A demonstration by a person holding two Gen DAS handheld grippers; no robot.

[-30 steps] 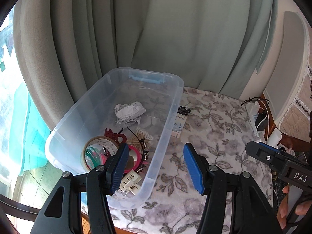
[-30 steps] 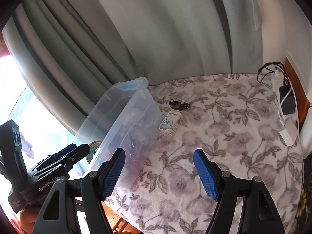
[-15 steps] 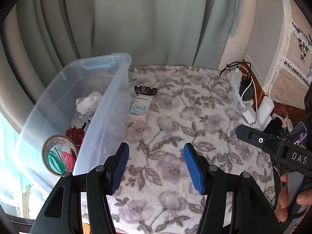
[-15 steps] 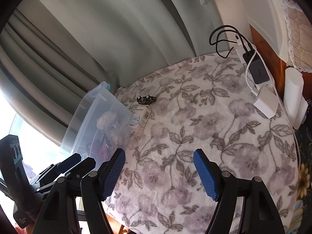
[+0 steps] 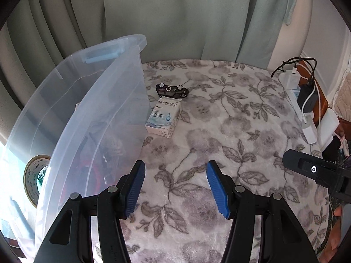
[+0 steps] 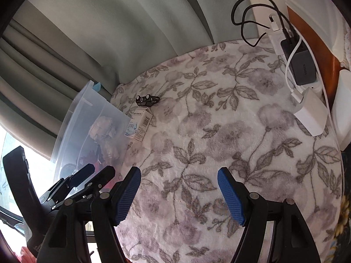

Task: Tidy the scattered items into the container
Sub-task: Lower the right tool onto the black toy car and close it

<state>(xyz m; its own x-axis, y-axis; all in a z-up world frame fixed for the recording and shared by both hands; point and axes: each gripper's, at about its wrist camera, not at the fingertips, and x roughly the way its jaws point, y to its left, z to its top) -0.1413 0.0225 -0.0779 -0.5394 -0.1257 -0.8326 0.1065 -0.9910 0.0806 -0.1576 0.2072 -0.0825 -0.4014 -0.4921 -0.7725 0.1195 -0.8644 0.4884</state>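
On the floral blanket (image 5: 219, 131), just beside the clear plastic bin (image 5: 92, 114), a small medicine box (image 5: 164, 118) and a black toy car (image 5: 172, 90) are lying close together, possibly touching. Left gripper (image 5: 175, 188) and right gripper (image 6: 178, 197) are hovering spread and empty, well short of both. Risk, as a judgement: the bin wall crowding the box is leaving little finger room, so a closing pad may be nudging it aside

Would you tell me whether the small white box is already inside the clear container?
No, the small white box lies on the floral cloth beside the clear container.
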